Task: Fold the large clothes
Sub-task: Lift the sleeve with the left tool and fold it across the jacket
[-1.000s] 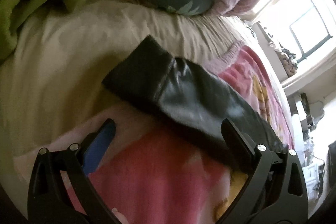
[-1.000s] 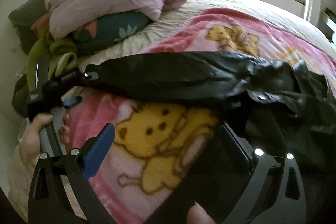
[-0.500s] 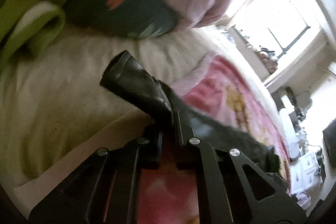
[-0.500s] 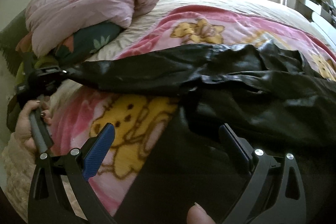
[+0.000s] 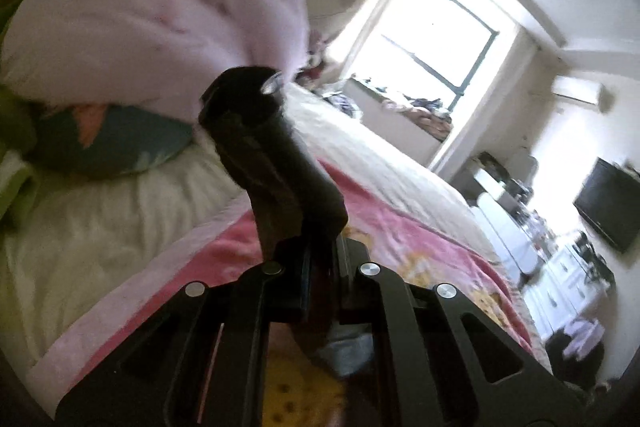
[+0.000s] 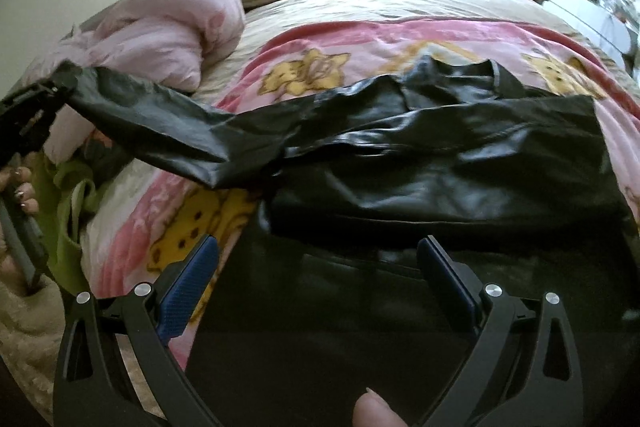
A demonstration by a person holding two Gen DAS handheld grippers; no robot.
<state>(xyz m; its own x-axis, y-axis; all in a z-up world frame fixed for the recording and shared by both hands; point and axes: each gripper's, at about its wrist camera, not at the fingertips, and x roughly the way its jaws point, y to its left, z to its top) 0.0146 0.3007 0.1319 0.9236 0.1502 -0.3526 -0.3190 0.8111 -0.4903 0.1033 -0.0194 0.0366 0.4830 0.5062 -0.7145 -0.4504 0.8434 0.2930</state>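
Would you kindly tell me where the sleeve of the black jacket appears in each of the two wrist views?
Left wrist view: the sleeve rises up the centre of the picture, its cuff end uppermost, clamped in the shut left tongs.
Right wrist view: the sleeve stretches from the jacket body out to the left edge, lifted off the bed.
Shared landmark: the lilac quilt heaped behind it.

Black glossy leather-look jacket (image 6: 440, 163) lies spread across pink cartoon blanket (image 6: 304, 39) on bed, body flat and creased near bed's near edge. One sleeve (image 6: 160, 123) lifted clear, stretched taut toward bed's left side, cuff (image 5: 244, 99) raised, open-ended.
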